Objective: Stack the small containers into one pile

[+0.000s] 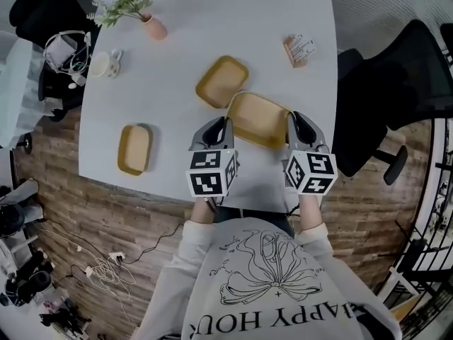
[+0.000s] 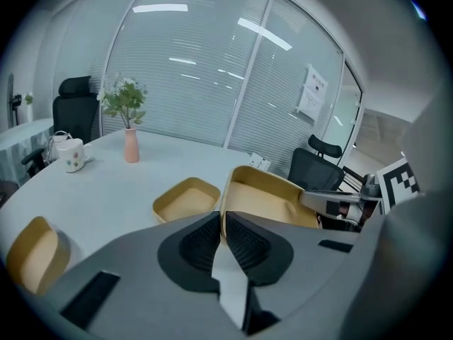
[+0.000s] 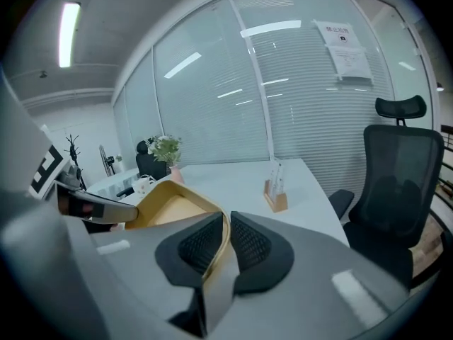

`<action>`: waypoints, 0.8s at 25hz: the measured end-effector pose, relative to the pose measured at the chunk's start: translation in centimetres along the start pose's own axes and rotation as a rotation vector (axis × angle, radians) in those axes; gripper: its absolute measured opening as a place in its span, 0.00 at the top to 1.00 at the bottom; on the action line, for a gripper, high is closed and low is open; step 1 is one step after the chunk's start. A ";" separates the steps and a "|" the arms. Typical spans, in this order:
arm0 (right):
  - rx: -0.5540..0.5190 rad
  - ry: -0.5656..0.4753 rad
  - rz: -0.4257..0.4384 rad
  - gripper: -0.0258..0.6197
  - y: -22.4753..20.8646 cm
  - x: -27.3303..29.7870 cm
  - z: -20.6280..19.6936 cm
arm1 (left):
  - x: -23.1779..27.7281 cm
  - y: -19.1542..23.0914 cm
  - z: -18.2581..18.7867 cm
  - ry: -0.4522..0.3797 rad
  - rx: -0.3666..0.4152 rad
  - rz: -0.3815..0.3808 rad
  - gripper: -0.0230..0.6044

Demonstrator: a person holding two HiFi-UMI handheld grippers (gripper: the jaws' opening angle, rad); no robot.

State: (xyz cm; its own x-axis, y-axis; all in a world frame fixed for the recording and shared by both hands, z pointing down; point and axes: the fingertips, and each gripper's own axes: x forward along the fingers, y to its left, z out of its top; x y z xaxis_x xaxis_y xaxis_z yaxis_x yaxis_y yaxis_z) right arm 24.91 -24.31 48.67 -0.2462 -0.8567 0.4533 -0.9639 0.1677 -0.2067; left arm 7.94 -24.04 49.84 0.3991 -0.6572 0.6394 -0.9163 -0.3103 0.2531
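From the head view, we have the held container (image 1: 258, 117) at the near edge of the white table (image 1: 212, 20), the left gripper (image 1: 225, 122) and right gripper (image 1: 294, 119) each taking one end, likely to keep it level on its way to the second container (image 1: 222, 81) just beyond; a third container (image 1: 134, 148) lies well apart. In the left gripper view, our ribbed black pads pinch its thin, smooth tan wall. In the right gripper view, the pads likewise clamp the rounded rim.
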 end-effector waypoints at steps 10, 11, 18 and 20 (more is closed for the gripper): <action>-0.100 0.013 -0.014 0.88 4.6 4.9 3.9 | 0.1 5.5 2.2 0.000 -0.086 -0.016 0.92; -0.116 0.023 -0.015 0.88 4.9 5.7 4.3 | 0.3 5.9 2.3 0.005 -0.097 -0.025 0.92; -0.252 0.127 0.036 0.87 6.3 11.8 5.1 | 2.4 8.7 2.2 0.060 -0.153 -0.075 0.90; -0.294 0.170 0.070 0.87 6.6 13.4 5.0 | 2.9 9.2 1.9 0.080 -0.168 -0.082 0.89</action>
State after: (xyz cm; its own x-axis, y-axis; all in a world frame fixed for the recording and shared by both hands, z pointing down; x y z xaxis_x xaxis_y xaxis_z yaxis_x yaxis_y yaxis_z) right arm 15.73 -37.13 49.07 -0.3025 -0.7486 0.5900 -0.9257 0.3783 0.0053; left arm 0.76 -30.05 52.61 0.4749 -0.5758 0.6656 -0.8760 -0.2368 0.4201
